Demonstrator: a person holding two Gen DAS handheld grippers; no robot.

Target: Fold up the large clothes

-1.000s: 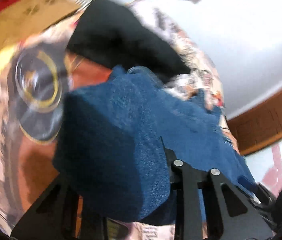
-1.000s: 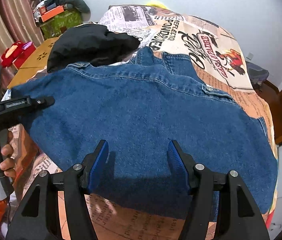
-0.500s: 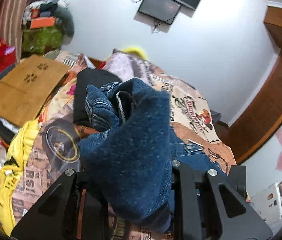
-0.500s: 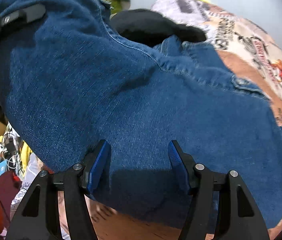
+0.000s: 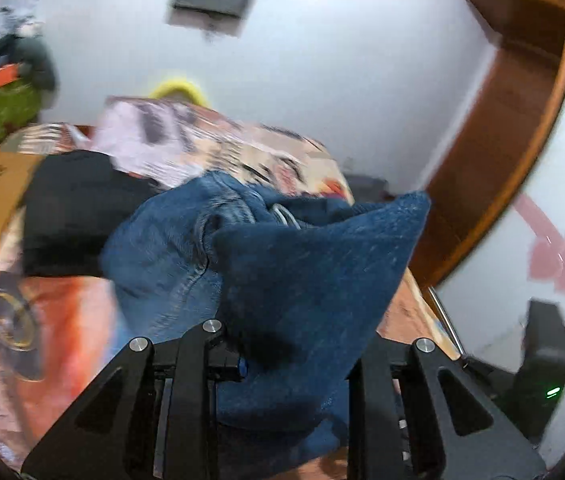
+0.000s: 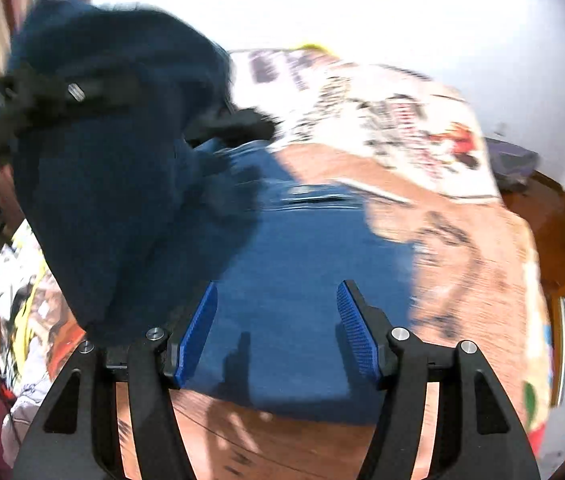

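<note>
The left gripper [image 5: 294, 360] is clamped on a raised fold of the denim jacket [image 6: 302, 256], while the right gripper [image 6: 278, 328] hangs wide open above the jacket's flat near part on the bed [image 6: 462, 240].

Left gripper [image 5: 302, 360] fingertips buried under bunched denim jacket [image 5: 314, 292], grip unreadable. Both views motion-blurred; bedspread [image 6: 422, 128] print illegible. Black garment [image 5: 74, 212] partly hidden behind denim.

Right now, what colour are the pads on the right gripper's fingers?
Bright blue with a ribbed texture, on the right gripper fingers; clearest in the right wrist view.
</note>
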